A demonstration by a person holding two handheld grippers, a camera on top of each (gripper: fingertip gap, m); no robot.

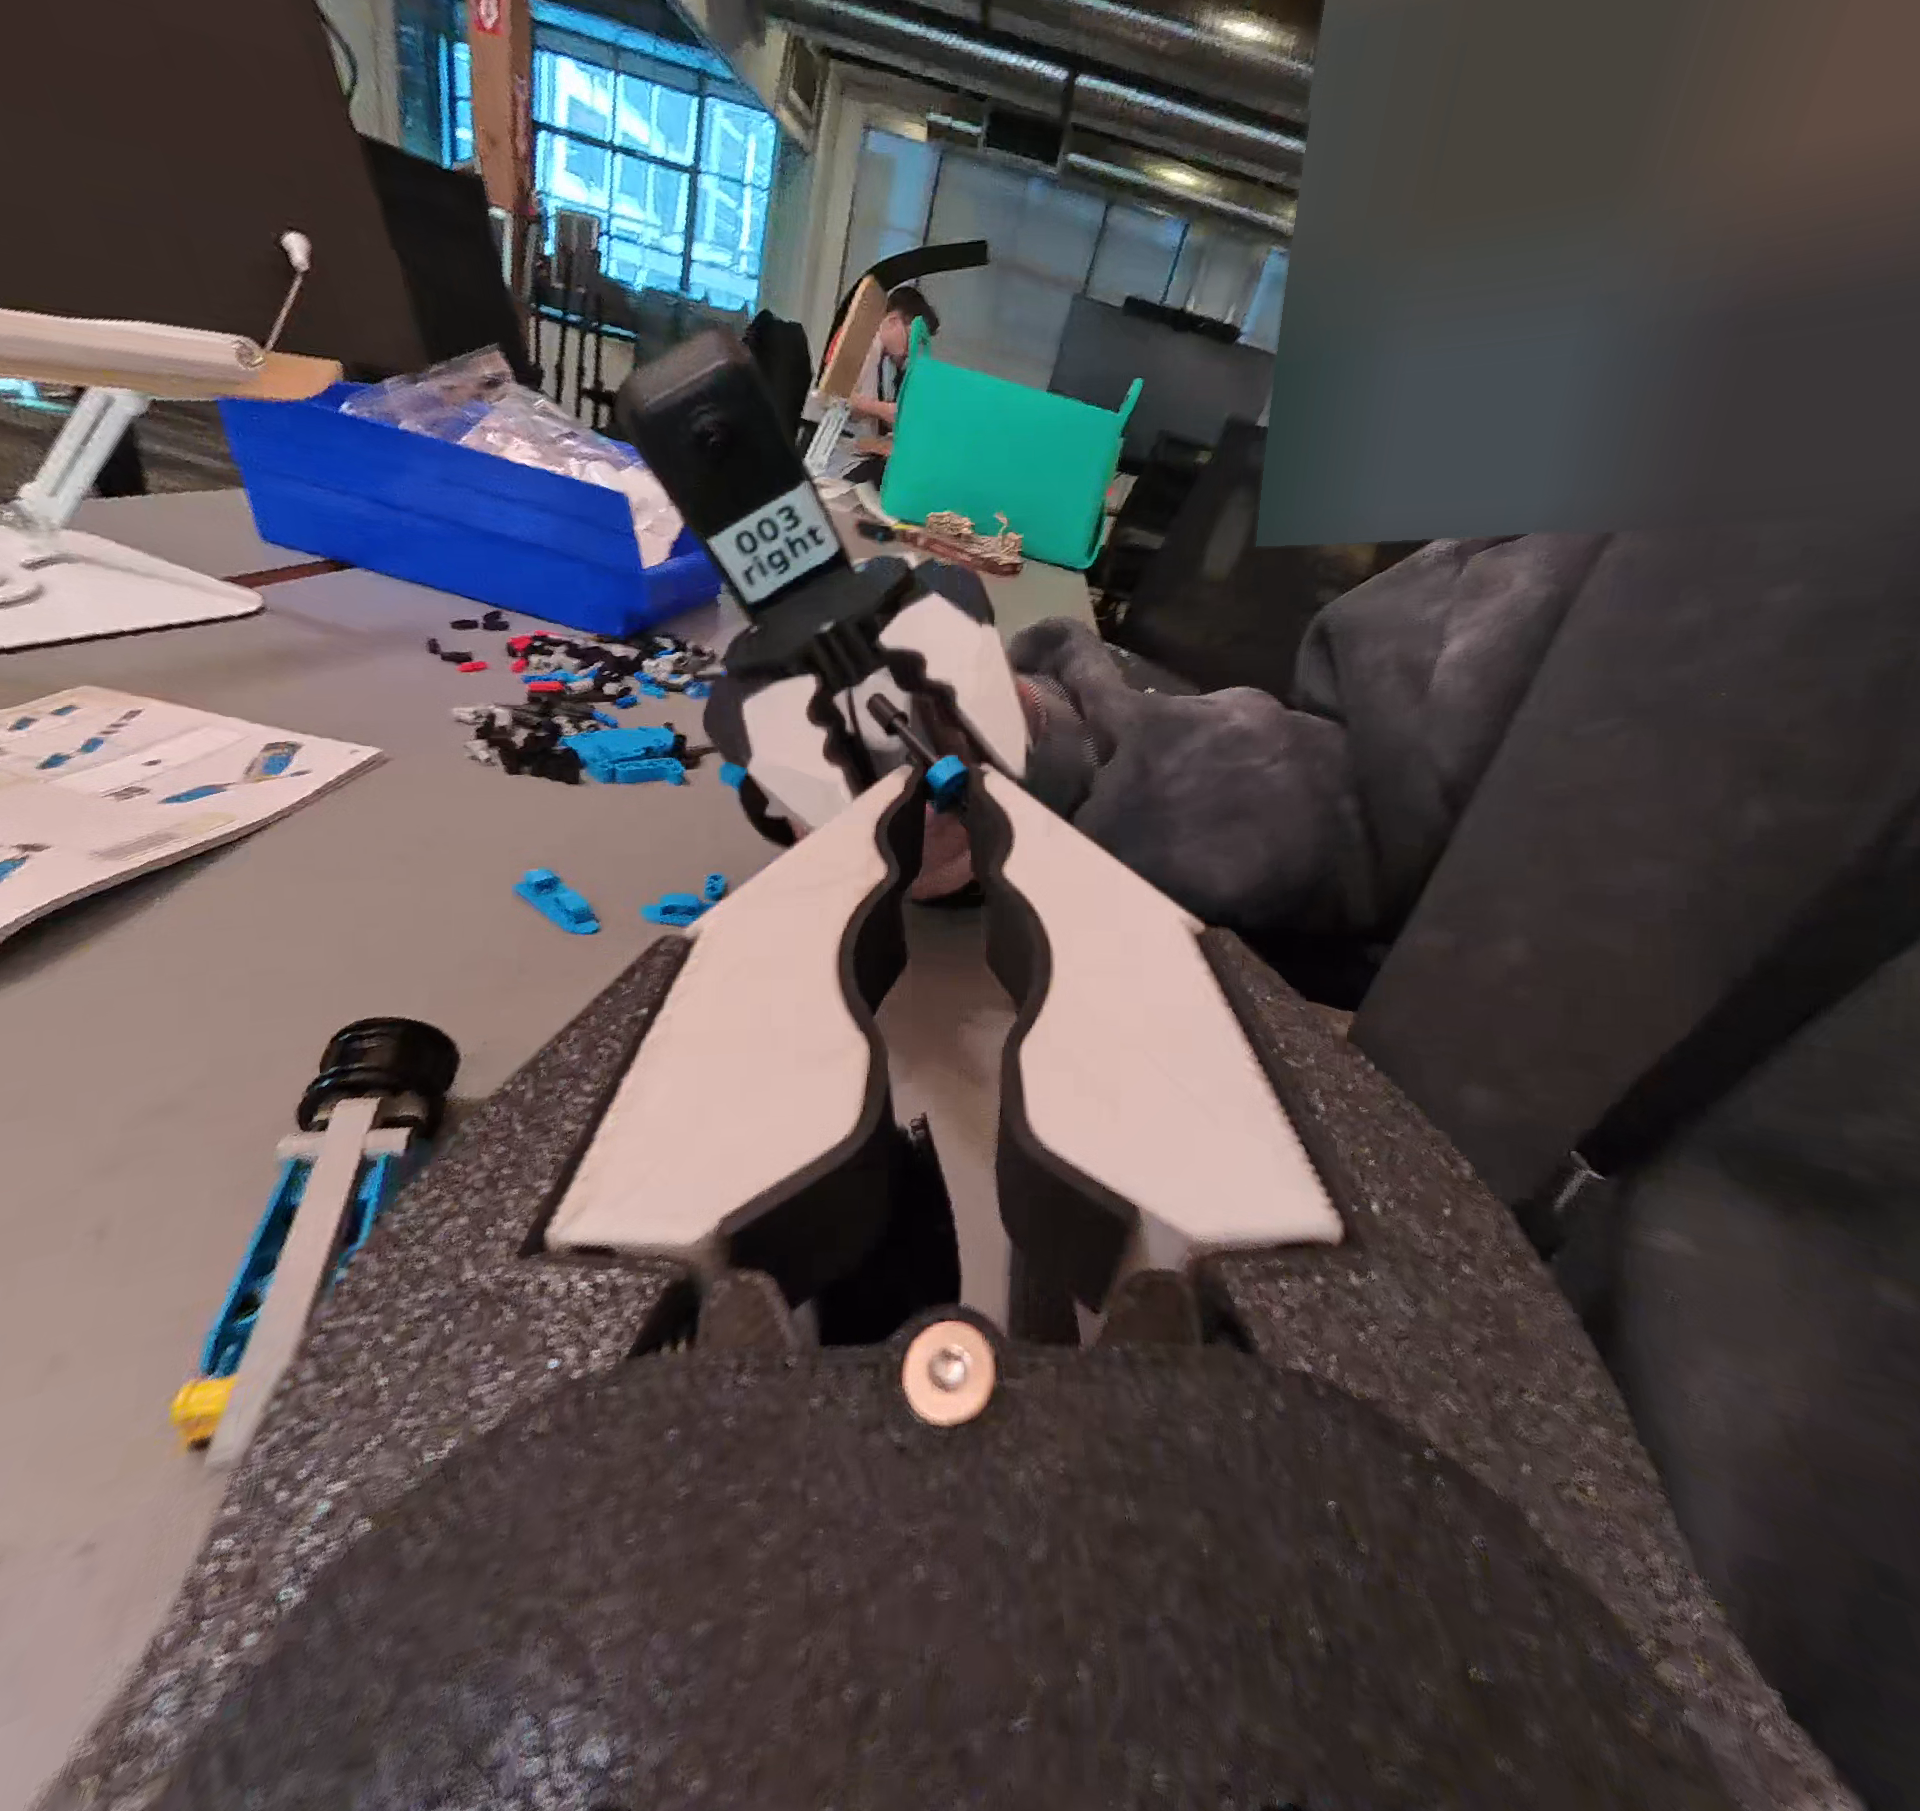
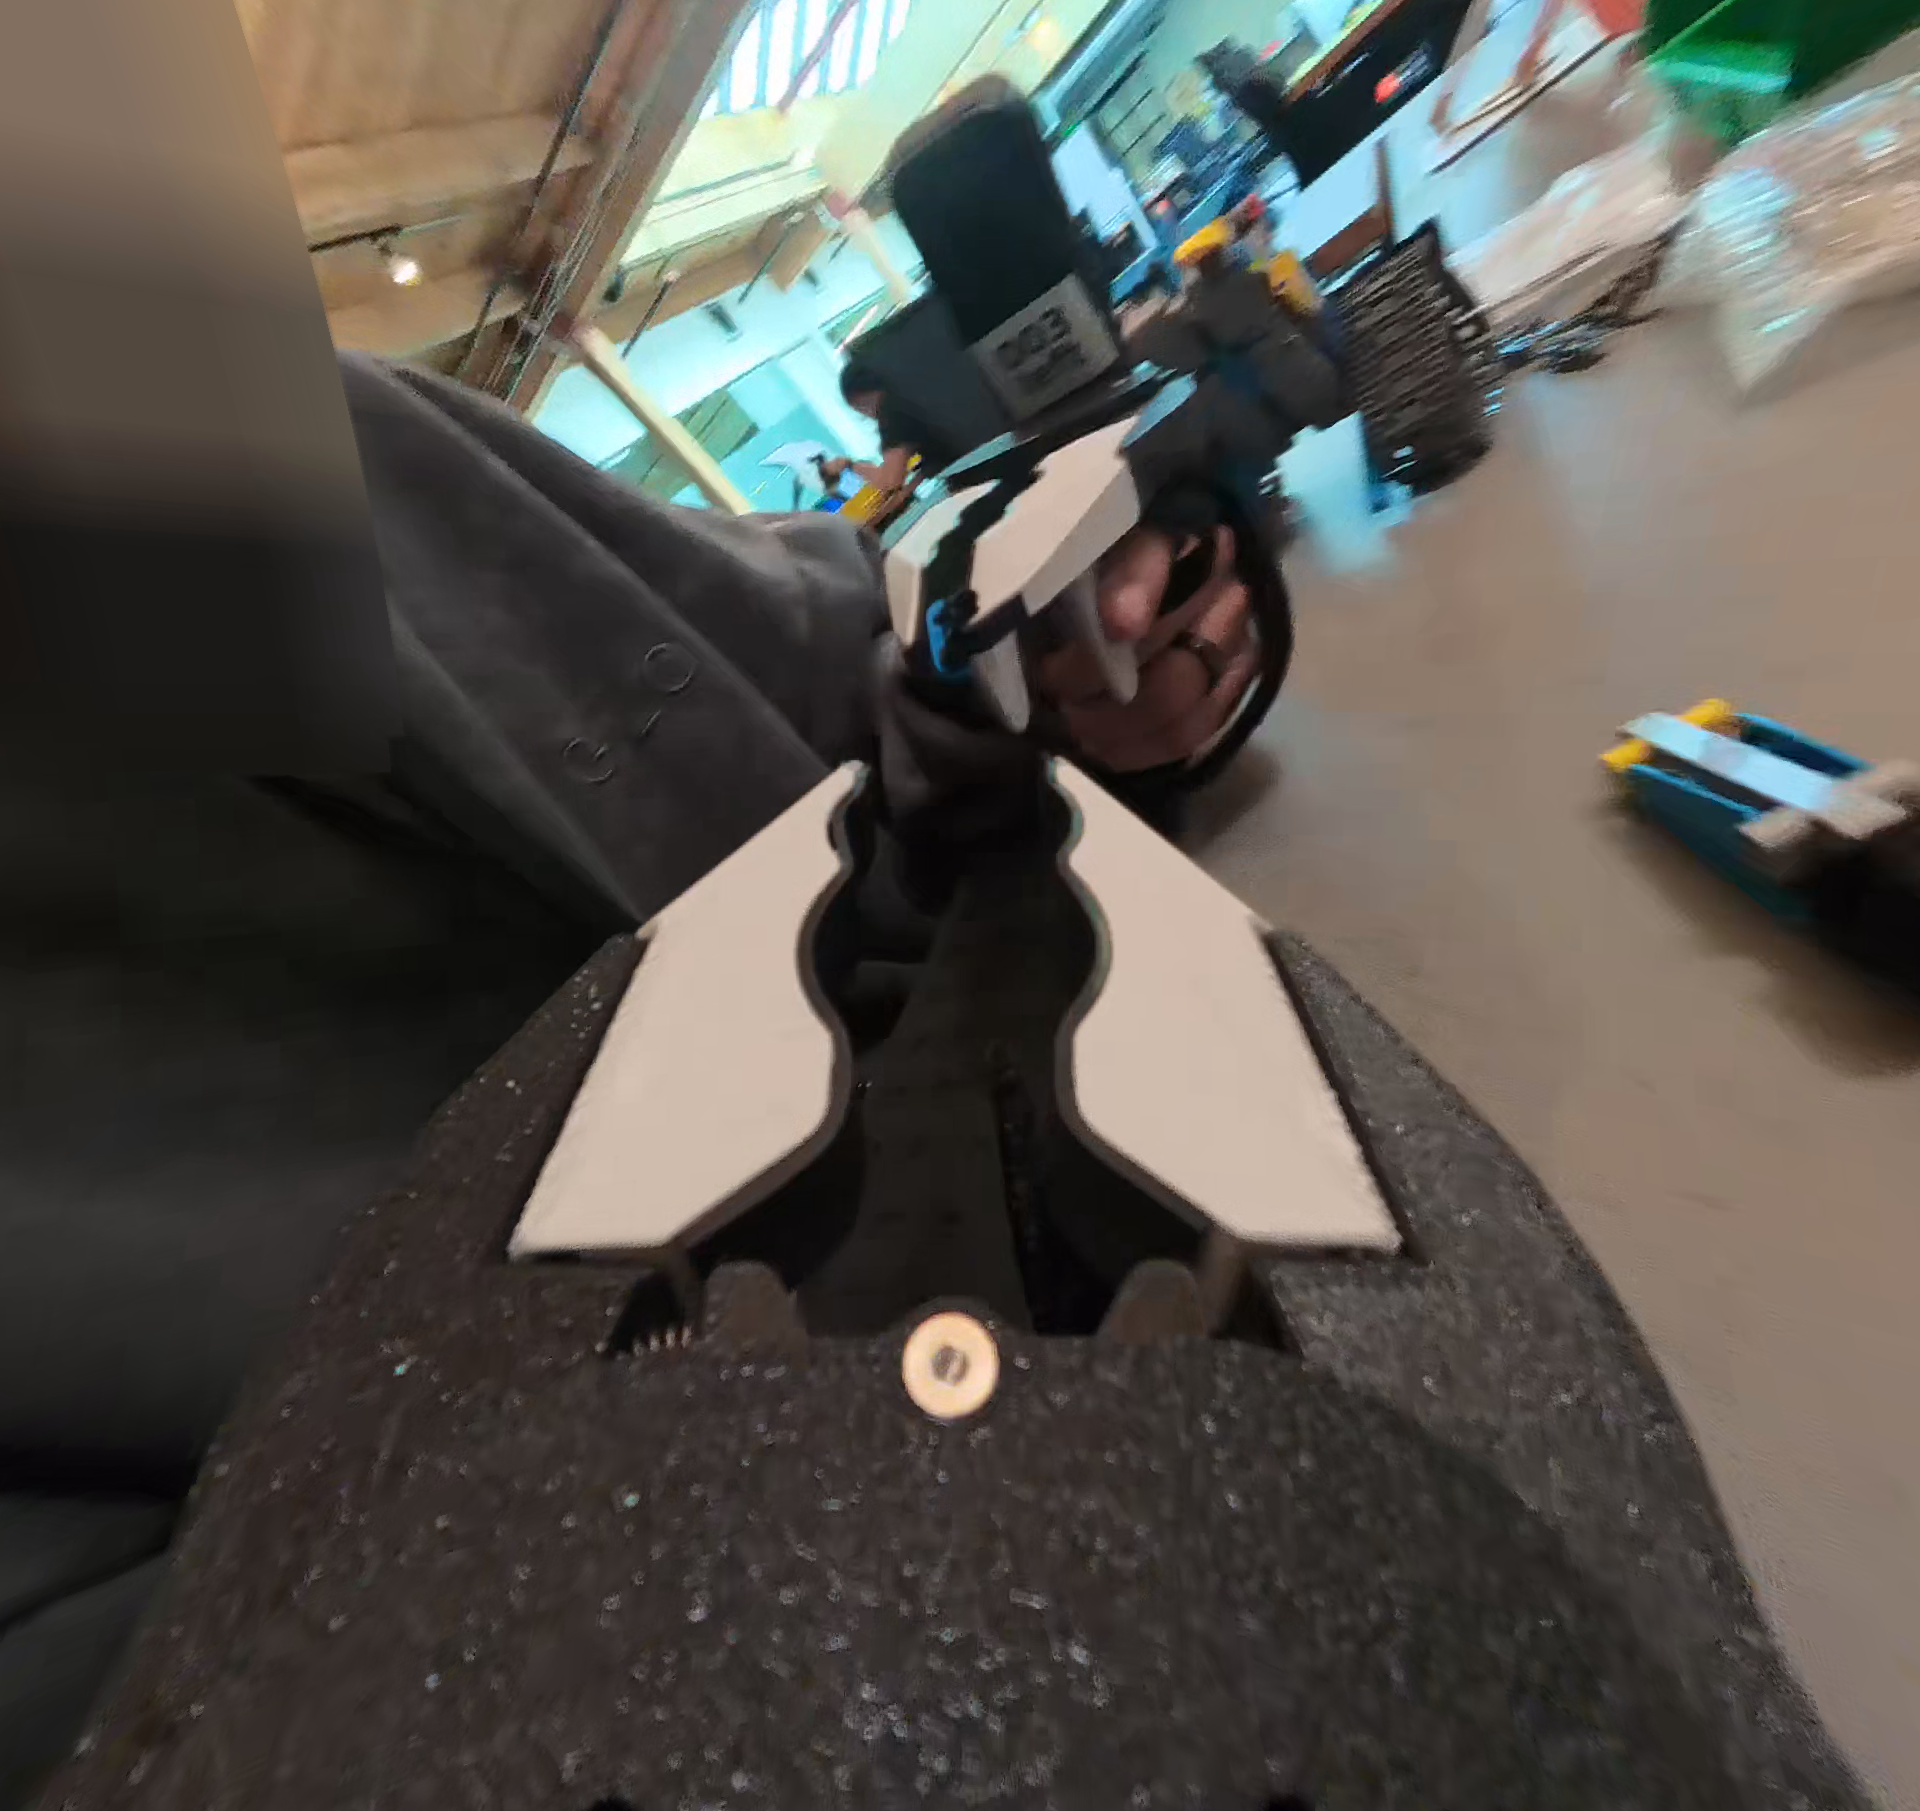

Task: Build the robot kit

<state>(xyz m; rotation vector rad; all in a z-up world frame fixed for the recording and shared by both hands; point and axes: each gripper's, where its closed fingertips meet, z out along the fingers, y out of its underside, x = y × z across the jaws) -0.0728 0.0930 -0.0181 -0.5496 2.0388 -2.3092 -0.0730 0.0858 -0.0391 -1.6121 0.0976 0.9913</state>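
Left gripper fingers [image 1: 790, 1034]: pressed in at the tips, pinching a small blue piece [image 1: 948, 782] at 12 o'clock from the left gripper [image 1: 940, 805]. A thin black pin [image 1: 899, 727] projects from the piece toward 11 o'clock. The contact faces are hidden behind the piece.

Right gripper [image 2: 961, 774]: fingers spread, with nothing gripped between the tips. The gap shows only dark, blurred fabric.

In the left wrist view, the far right gripper stands just beyond the blue piece, its white fingers on either side of the pin. Whether they touch it cannot be told. In the right wrist view, the left gripper lies at 12 o'clock, blurred, with the blue piece [image 2: 940, 634] between its fingers and a hand [image 2: 1174, 639] on its grip.

Near items on the grey table [image 1: 312, 982]:
- Blue and grey assembly [image 1: 301, 1231] at 8 o'clock, with a black wheel end, partly hidden by the gripper body.
- Loose blue parts [image 1: 556, 899] at 10 o'clock.
- Booklet [image 1: 156, 774] at 9 o'clock, cut off by the frame edge.

Farther items:
- Pile of small parts [image 1: 582, 712] at 11 o'clock, too small to sort.
- Blue bin [image 1: 447, 504] holding clear bags.
- Green box [image 1: 997, 452] at 12 o'clock.

A dark sleeve [image 1: 1247, 774] fills 2 o'clock
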